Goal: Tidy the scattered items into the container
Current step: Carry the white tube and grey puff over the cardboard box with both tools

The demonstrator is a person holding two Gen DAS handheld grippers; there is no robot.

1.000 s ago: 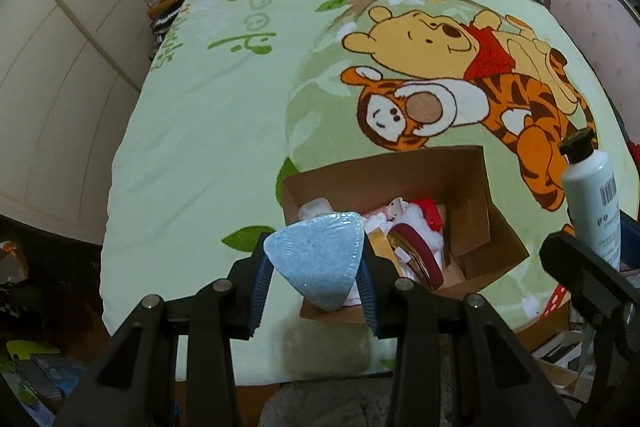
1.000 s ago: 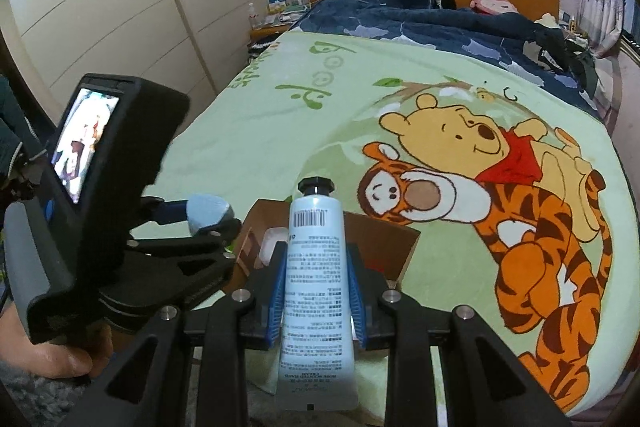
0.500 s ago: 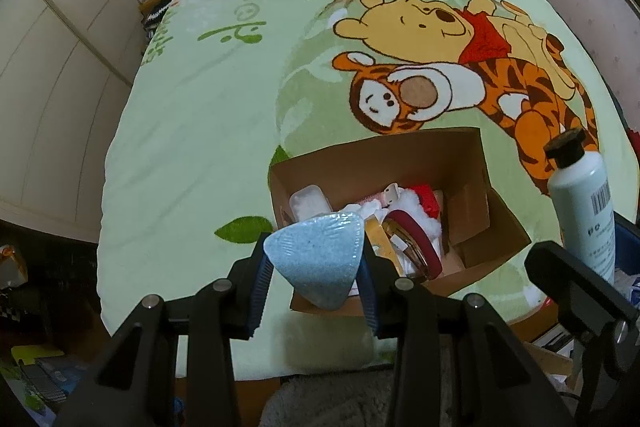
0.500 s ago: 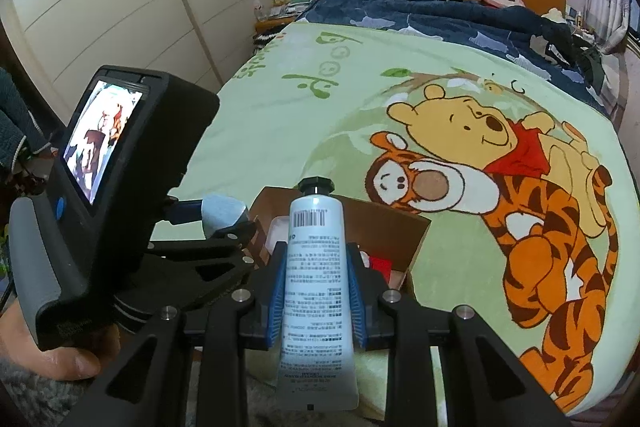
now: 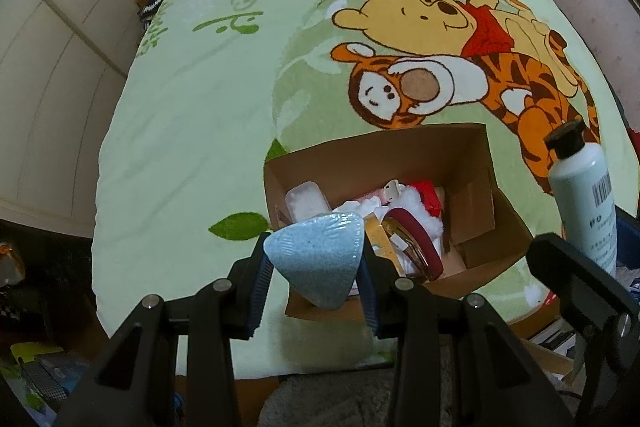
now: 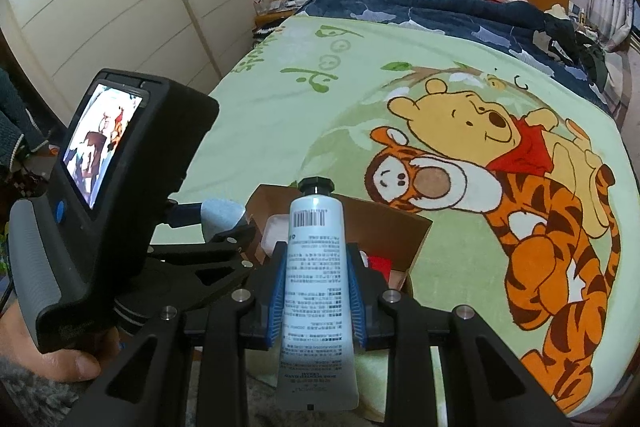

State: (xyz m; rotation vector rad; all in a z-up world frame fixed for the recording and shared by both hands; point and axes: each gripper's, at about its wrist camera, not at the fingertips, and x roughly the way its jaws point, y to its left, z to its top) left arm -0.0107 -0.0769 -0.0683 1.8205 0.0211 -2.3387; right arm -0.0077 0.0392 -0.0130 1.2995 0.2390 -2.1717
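Here the left tool (image 5: 314,267) clamps a speckled pale-blue triangular sponge (image 5: 316,259); the right tool (image 6: 316,297) a white, black-capped tube (image 6: 316,291).

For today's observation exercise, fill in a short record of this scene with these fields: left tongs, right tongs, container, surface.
left tongs: shut on a blue triangular sponge, held near the box's near edge
right tongs: shut on a white tube, black cap pointing away
container: open cardboard box, already holding a red item, a dark red headband and a clear plastic case
surface: green cartoon blanket on a bed
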